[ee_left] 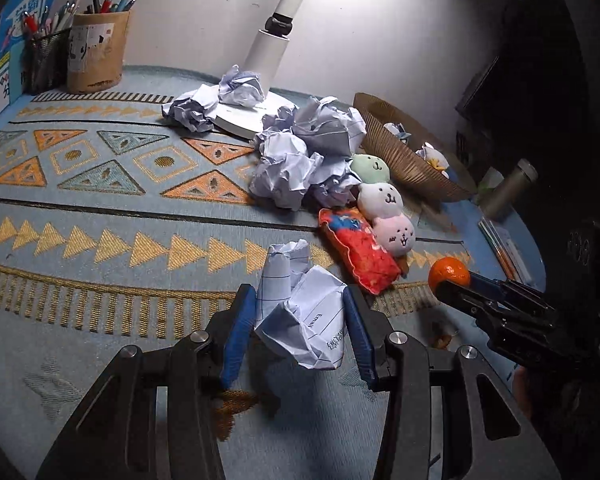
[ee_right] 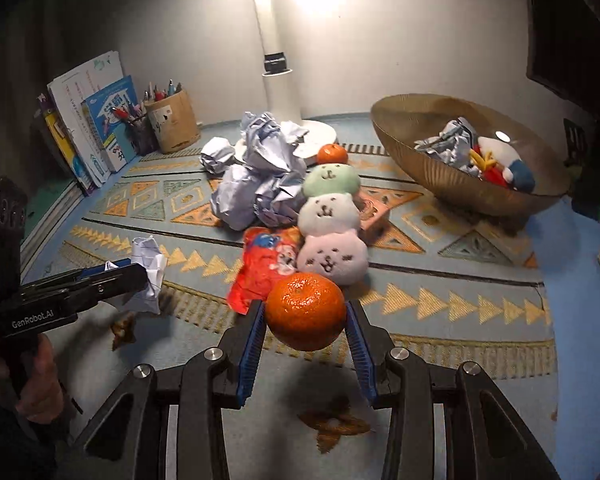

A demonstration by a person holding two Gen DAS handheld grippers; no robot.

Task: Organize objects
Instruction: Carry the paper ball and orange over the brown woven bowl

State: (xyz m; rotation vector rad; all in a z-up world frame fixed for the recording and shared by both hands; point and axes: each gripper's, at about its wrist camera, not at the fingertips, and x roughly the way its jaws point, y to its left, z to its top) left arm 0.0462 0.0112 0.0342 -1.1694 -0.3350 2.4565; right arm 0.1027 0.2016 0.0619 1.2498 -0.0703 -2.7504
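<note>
My left gripper is shut on a crumpled lined paper ball and holds it above the patterned cloth; it also shows in the right wrist view. My right gripper is shut on an orange tangerine, lifted off the cloth; the tangerine also shows in the left wrist view. Ahead lie a pile of paper balls, a three-ball plush toy, a red snack packet and a second tangerine.
A woven bowl at the right holds paper and plush toys. A white lamp base stands at the back. Pen holders and books stand at the back left. A grey bottle lies at the right edge.
</note>
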